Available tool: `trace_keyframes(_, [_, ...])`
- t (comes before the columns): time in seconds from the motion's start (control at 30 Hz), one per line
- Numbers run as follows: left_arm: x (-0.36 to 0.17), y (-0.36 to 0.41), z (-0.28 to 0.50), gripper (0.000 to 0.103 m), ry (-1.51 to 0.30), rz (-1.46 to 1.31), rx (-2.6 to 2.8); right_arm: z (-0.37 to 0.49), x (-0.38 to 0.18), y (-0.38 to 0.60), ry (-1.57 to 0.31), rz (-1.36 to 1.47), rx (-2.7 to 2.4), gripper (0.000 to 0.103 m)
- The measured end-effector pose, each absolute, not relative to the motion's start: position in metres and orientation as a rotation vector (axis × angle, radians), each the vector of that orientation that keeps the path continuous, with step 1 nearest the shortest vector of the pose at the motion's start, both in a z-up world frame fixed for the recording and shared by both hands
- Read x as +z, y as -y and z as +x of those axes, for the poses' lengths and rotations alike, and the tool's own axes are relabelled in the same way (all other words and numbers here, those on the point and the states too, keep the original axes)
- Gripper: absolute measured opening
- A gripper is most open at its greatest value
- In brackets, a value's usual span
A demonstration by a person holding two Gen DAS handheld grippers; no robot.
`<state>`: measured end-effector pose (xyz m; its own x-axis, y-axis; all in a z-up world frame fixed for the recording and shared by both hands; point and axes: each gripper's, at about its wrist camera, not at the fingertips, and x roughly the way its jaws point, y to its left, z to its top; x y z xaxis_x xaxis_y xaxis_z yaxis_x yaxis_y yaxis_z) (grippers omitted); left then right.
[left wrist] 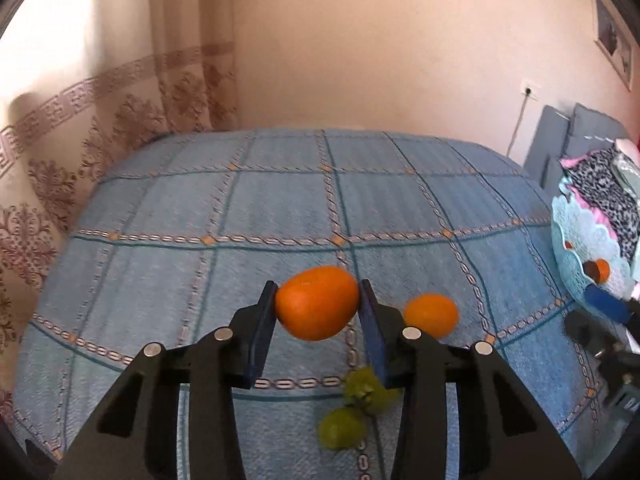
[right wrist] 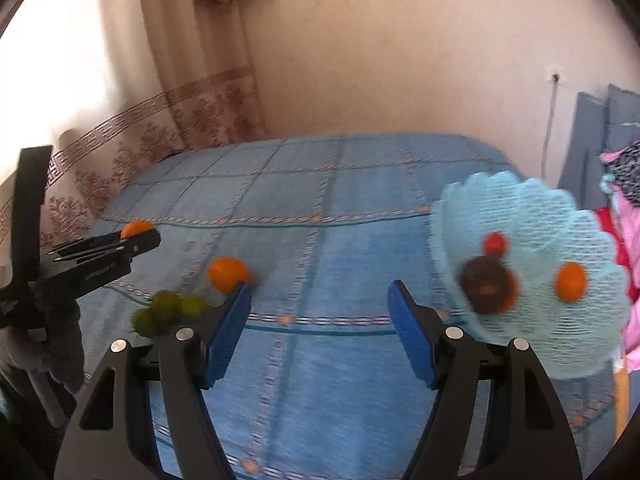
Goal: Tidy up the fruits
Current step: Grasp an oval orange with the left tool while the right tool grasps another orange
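Several fruits in the light blue lace bowl [right wrist: 532, 216] are blurred; a dark one [right wrist: 486, 286] cannot be identified. One orange [left wrist: 316, 303] is clamped between the narrowed pads of the left gripper [left wrist: 318, 300], above the blue checked bedspread [left wrist: 240, 208]. Nothing is held by the widely parted right gripper [right wrist: 320, 292]. A second orange [left wrist: 431, 315] and green grapes [left wrist: 356, 408] are left on the bedspread.

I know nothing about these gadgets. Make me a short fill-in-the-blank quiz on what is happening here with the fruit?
1. The left gripper is shut on an ____ fruit.
2. The green grapes lie on the ____ bedspread.
3. The light blue basket holds ____ orange fruit.
4. The right gripper holds ____.

Missing words: orange; blue; one; nothing
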<state>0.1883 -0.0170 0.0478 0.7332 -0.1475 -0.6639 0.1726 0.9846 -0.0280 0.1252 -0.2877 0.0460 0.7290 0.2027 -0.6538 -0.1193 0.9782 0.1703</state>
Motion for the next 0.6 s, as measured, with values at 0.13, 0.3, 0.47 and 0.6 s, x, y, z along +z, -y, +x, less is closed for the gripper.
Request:
trace_keyframes(0.13, [0.05,0.008,0.187,0.041,-0.707,0.044,-0.115,0.148,0.034,0.268,-0.814,0.183,0.225,0.072])
trace_keyframes(0.3, [0.048,-0.006,0.188,0.041,-0.716,0.017,-0.081,0.17,0.024,0.247,-0.871,0.23,0.249,0.072])
trace_keyframes(0.47, [0.045,-0.014,0.19,0.041,-0.722,-0.009,-0.062,0.189,0.02,0.227,-0.895,0.229,0.264,0.071])
trace_keyframes(0.6, [0.046,-0.017,0.189,0.041,-0.724,-0.024,-0.06,0.199,0.016,0.213,-0.91,0.211,0.27,0.064])
